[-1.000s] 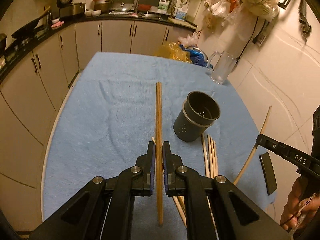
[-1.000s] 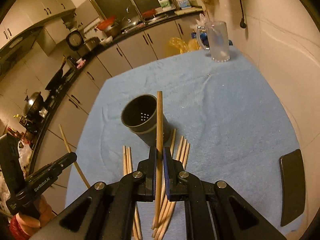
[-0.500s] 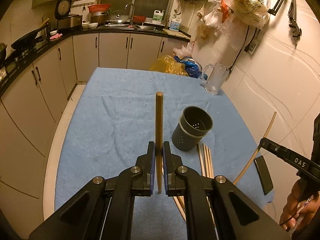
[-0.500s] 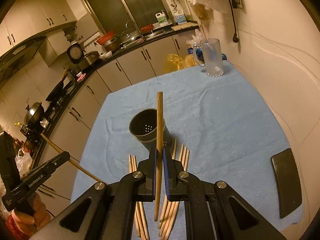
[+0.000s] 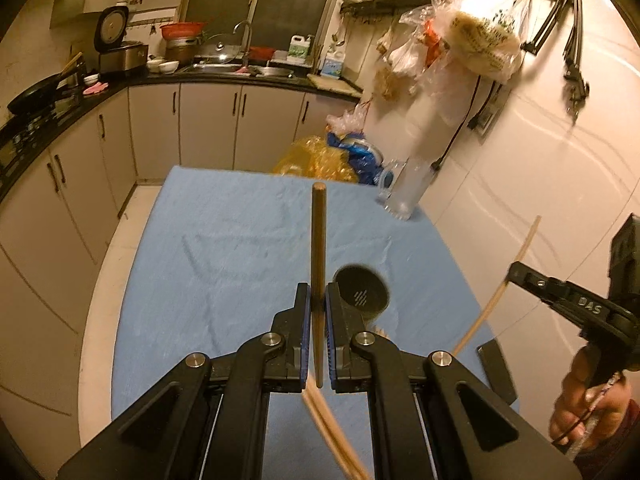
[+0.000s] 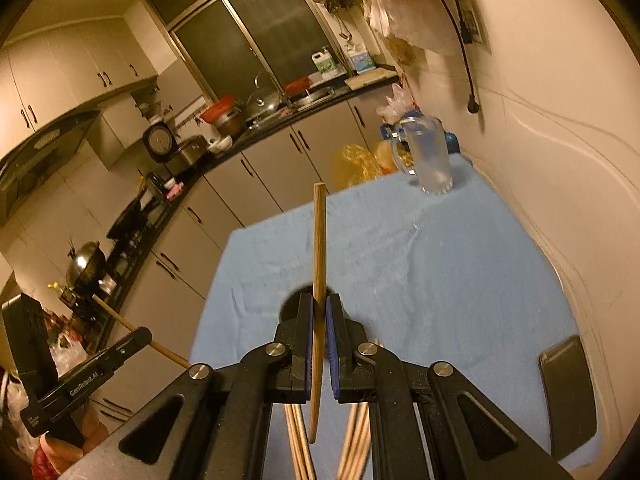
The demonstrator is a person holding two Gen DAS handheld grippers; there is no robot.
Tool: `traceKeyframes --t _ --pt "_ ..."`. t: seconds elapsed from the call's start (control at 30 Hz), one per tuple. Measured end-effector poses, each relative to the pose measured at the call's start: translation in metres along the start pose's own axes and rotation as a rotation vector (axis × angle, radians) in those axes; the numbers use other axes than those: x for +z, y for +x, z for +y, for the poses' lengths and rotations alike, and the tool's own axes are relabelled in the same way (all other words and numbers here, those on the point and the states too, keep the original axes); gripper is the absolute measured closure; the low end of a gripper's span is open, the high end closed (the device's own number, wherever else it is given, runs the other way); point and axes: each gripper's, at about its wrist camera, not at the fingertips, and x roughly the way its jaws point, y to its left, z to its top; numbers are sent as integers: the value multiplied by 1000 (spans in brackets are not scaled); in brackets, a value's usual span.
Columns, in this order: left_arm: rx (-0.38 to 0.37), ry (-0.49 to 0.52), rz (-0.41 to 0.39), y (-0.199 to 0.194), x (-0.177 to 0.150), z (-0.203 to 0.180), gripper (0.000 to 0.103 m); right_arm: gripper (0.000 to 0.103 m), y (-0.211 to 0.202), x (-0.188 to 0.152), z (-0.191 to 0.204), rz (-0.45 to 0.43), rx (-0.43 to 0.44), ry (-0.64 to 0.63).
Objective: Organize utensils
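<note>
My left gripper (image 5: 318,300) is shut on a brown wooden chopstick (image 5: 318,240) that stands nearly upright between the pads, lifted off the table. My right gripper (image 6: 319,308) is shut on a second chopstick (image 6: 319,240), also held in the air. The dark perforated utensil cup (image 5: 362,294) stands on the blue towel (image 5: 224,260) just below and right of the left fingers; in the right wrist view the cup (image 6: 290,308) is mostly hidden behind the fingers. Several loose chopsticks (image 6: 298,440) lie on the towel under both grippers.
A glass mug (image 6: 430,160) stands at the far right corner beside plastic bags (image 5: 320,160). A dark phone (image 6: 568,392) lies at the towel's near right edge. The wall runs along the right side, kitchen cabinets (image 5: 208,128) to the left and behind.
Both grippers have risen, each carrying its chopstick clear of the towel. The cup and the loose chopsticks now sit lower and farther off in both views.
</note>
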Motion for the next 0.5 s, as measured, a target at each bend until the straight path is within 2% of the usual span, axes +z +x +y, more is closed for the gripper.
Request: traceKeyframes --t 0.23,0.5 --pt "-34 -22 -39 8 53 -14 97 97 14 50 7 -27 37 6" --pt "-46 -27 -37 45 80 -31 97 97 52 90 10 -43 19 -5"
